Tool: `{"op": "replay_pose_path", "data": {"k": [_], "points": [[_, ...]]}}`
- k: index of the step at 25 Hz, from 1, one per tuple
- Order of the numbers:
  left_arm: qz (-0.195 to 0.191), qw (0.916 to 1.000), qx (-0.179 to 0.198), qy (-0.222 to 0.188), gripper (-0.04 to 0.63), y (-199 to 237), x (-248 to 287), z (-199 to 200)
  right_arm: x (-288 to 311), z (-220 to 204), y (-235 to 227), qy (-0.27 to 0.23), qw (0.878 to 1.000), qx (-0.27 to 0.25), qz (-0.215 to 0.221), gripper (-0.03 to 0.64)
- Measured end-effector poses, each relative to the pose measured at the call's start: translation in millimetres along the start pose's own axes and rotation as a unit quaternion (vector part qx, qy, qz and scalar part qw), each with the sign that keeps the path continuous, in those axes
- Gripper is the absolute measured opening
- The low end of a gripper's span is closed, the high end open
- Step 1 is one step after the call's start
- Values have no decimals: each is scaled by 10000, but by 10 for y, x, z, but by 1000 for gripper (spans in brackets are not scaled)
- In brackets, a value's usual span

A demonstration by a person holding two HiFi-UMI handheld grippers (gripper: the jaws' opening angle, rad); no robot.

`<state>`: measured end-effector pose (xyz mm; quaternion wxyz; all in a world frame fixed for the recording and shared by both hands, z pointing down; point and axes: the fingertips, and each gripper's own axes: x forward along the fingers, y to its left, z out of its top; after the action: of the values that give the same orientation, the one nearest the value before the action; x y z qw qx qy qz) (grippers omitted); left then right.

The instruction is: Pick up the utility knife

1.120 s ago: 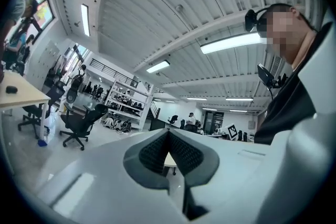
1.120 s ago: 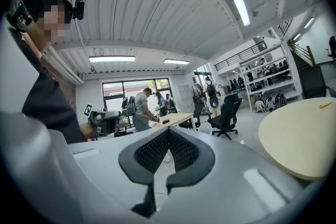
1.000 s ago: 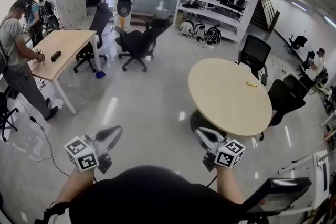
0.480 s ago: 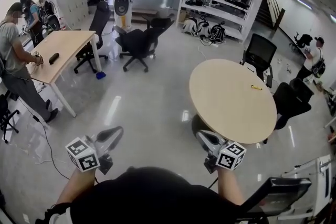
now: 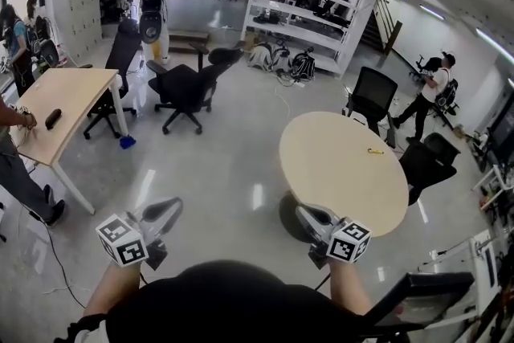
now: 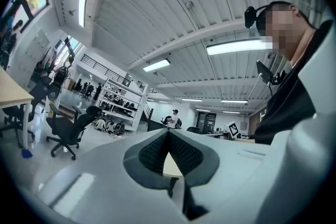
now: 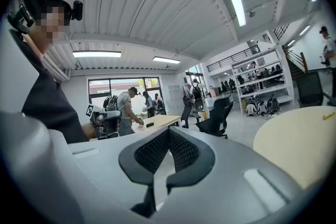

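Observation:
A small yellow utility knife (image 5: 375, 151) lies near the far right edge of a round beige table (image 5: 341, 173). It also shows in the right gripper view as a yellow sliver (image 7: 328, 116) on that table (image 7: 299, 144). My left gripper (image 5: 165, 210) hangs over the glossy floor, well left of the table, and its jaws (image 6: 168, 131) meet at the tip with nothing between them. My right gripper (image 5: 309, 214) is just short of the table's near edge, far from the knife. Its jaws (image 7: 168, 130) also touch and hold nothing.
Black office chairs (image 5: 373, 96) stand behind and right of the round table, with another (image 5: 183, 88) in the middle of the floor. A wooden desk (image 5: 60, 112) with a person beside it is at the left. White shelves (image 5: 309, 8) line the back wall.
The view has advanced and swung right: the wooden desk slid toward the left edge and the round table sits closer. Both grippers travelled forward with me, jaws unchanged.

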<state>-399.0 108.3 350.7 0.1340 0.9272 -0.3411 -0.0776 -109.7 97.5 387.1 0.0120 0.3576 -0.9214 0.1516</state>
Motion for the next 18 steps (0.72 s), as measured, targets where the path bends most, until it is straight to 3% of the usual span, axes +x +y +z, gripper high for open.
{"op": "replay_pose_path", "data": {"k": [9, 18], "points": [[-147, 9999, -73, 27, -6, 1141, -85, 204, 1023, 68, 55, 20, 9999, -38, -158, 14], [39, 9998, -215, -25, -6, 1777, 0, 253, 1647, 214, -229, 125, 9998, -98, -83, 14]]}}
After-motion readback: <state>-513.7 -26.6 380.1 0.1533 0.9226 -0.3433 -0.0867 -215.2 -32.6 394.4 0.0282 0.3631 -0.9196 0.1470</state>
